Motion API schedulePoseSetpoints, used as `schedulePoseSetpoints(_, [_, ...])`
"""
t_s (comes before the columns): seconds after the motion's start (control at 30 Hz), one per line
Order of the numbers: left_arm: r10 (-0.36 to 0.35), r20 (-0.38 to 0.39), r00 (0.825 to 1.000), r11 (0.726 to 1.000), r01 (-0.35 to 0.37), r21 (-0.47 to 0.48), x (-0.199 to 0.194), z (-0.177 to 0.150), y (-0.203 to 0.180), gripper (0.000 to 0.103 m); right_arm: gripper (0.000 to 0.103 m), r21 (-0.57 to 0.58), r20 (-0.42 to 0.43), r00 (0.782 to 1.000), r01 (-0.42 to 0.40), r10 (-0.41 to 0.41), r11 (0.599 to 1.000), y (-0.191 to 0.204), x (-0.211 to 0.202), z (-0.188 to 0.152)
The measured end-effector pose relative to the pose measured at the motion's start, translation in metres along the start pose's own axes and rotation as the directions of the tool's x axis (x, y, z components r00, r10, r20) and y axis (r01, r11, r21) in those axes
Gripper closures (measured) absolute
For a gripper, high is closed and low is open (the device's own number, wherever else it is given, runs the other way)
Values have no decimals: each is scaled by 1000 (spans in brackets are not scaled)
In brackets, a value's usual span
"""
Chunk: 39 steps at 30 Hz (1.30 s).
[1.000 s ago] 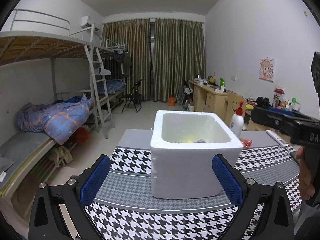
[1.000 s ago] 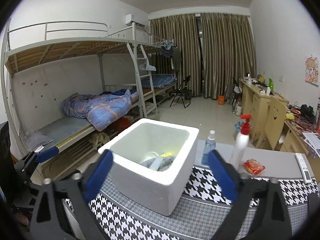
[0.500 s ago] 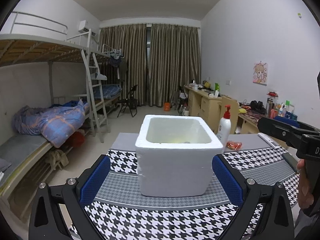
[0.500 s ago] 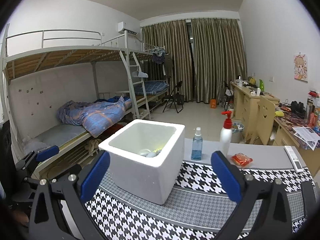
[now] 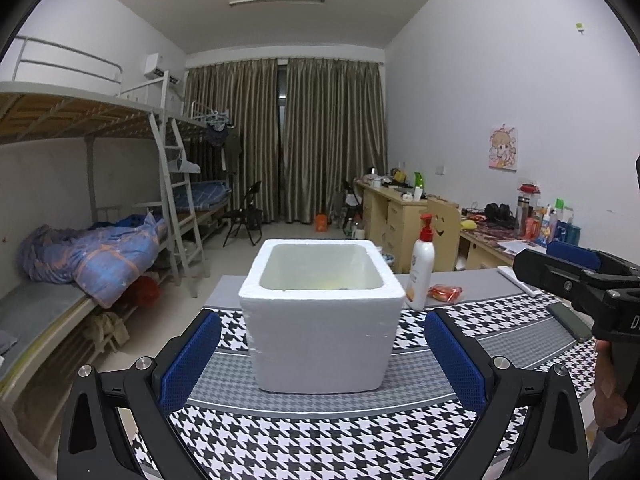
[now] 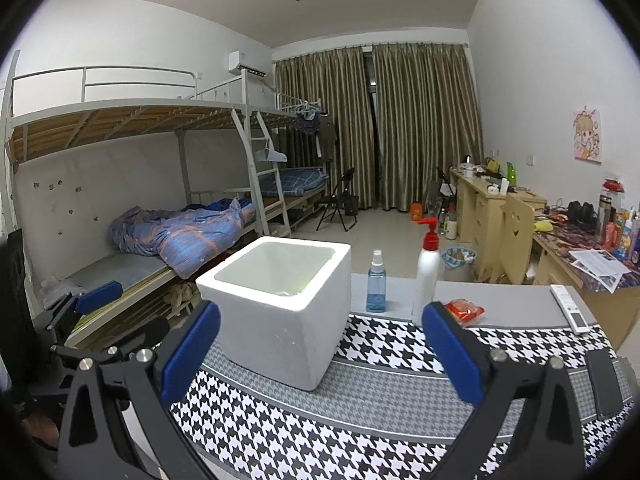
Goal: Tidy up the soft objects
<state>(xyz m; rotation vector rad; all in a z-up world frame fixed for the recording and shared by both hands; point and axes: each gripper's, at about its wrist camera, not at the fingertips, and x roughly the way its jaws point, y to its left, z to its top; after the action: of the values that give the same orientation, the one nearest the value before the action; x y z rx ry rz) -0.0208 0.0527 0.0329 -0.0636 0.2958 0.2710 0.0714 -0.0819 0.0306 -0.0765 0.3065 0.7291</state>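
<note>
A white foam box (image 5: 320, 316) stands on the houndstooth table mat (image 5: 320, 436); it also shows in the right wrist view (image 6: 280, 312). Only a sliver of yellow and grey shows inside it; the contents are mostly hidden by the rim. My left gripper (image 5: 320, 364) is open and empty, in front of the box. My right gripper (image 6: 320, 354) is open and empty, in front of the box's right corner. The right gripper also appears at the right edge of the left wrist view (image 5: 576, 280), and the left gripper at the left edge of the right wrist view (image 6: 96, 304).
A white pump bottle (image 6: 426, 268), a blue spray bottle (image 6: 376, 284) and an orange packet (image 6: 464, 310) stand behind the box. A remote (image 6: 568, 308) and a dark phone (image 6: 604, 380) lie at the right. Bunk beds (image 6: 160, 232) are to the left, desks (image 6: 496, 208) to the right.
Both grippers have pulled back and lower from the box, so it looks smaller and its contents sink below the rim. Both stay open.
</note>
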Motion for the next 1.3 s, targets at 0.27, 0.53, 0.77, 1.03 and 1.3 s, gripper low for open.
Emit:
schedulePoseSetpoints(0.27, [-20,18,1000,1000,20,9,-13,-1,-10,1,1,-10,37,999,29,-29,1000,3,-21,-8])
schedulePoseSetpoints(0.53, [-33,46,998,999,33,16,-26,-8,-19,1,1,-8,100,994,46,-45,999,2,-45,-24])
schedulePoseSetpoints(0.77, [-46,65,997,999,44,28,-37,-18,-29,1,1,-14,128,989,80,-78,997,5,-53,-43])
schedulePoseSetpoints(1.03, [-39,103,994,999,37,18,-47,-31,-31,1,1,4,124,988,88,-87,996,1,-53,-56])
schedulePoseSetpoints(1.3, [-23,112,993,999,21,26,-45,-36,-28,1,1,23,123,988,87,-89,996,2,-52,-67])
